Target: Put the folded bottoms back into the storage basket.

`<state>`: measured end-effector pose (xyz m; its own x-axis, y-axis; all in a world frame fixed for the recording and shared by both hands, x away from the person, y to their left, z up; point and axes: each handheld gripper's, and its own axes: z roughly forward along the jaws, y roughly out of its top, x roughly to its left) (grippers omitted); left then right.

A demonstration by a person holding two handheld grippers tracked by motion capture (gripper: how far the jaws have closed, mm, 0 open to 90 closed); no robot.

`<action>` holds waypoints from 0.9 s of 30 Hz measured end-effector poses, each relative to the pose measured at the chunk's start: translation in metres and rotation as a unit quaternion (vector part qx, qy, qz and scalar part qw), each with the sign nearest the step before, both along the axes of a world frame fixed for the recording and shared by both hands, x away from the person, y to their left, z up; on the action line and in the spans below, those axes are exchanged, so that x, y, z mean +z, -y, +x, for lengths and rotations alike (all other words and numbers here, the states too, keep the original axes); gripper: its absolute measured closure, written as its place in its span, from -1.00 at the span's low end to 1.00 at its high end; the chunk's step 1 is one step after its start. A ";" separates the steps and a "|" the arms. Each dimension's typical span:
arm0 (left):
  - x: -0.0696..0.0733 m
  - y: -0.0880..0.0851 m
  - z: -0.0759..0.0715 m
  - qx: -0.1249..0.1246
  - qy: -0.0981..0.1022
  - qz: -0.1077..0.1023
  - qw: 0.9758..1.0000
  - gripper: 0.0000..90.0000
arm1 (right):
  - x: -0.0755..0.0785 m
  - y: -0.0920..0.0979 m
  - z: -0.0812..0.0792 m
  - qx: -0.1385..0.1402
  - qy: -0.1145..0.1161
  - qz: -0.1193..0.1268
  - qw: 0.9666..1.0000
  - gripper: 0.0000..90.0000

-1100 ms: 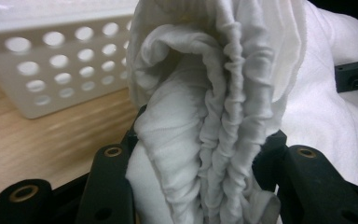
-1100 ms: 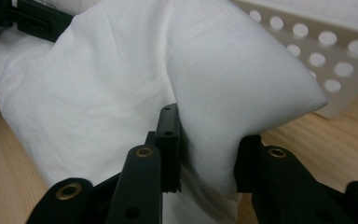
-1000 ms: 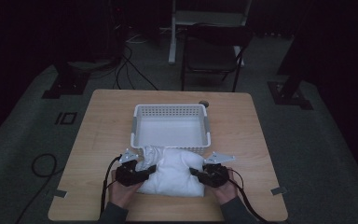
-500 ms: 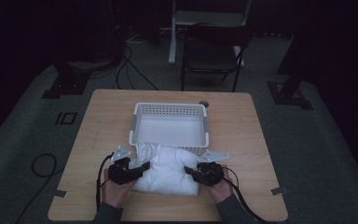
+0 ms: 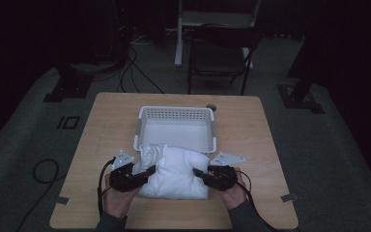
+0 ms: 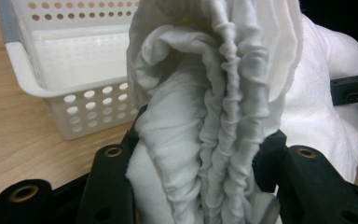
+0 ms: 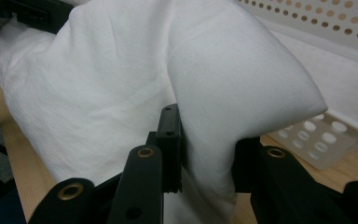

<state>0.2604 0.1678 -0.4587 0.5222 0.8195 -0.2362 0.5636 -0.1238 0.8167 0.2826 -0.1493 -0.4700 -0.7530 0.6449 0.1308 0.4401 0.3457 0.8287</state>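
A folded white cloth bundle point(image 5: 176, 171) hangs just above the table's near half, held at both ends. My left gripper point(image 5: 147, 170) is shut on its left end, where the bunched, gathered layers point(image 6: 214, 135) are squeezed between the jaws. My right gripper point(image 5: 198, 172) is shut on the right end, a thick smooth fold point(image 7: 214, 140) pinched between its jaws. Just beyond the cloth stands a white perforated basket point(image 5: 174, 115), and the cloth's far edge reaches its near wall. The basket point(image 6: 46, 60) holds nothing I can see.
The wooden table point(image 5: 106, 130) has bare room left and right of the basket. A small round thing point(image 5: 211, 107) lies by the basket's far right corner. A dark chair point(image 5: 220, 53) and cables point(image 5: 43, 169) are on the floor beyond and beside the table.
Both grippers have risen and moved toward the basket with the cloth between them; the bundle now stands higher and its far edge touches the basket's near wall.
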 end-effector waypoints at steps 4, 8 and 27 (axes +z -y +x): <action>0.003 -0.001 0.003 0.001 0.005 -0.005 1.000 0.20 | 0.006 0.000 0.004 -0.002 0.007 -0.002 1.000 0.60; 0.008 0.000 0.008 0.004 0.010 -0.010 1.000 0.21 | 0.012 0.000 0.008 -0.005 0.013 0.002 1.000 0.60; 0.024 0.002 0.028 0.011 0.034 -0.020 0.999 0.24 | 0.034 0.001 0.030 -0.029 0.030 0.011 0.999 0.61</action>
<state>0.2884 0.1654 -0.4349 0.5205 0.8213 -0.2336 0.5082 -0.0781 0.8577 0.3121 -0.1503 -0.4364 -0.7216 0.6849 0.1009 0.4083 0.3033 0.8610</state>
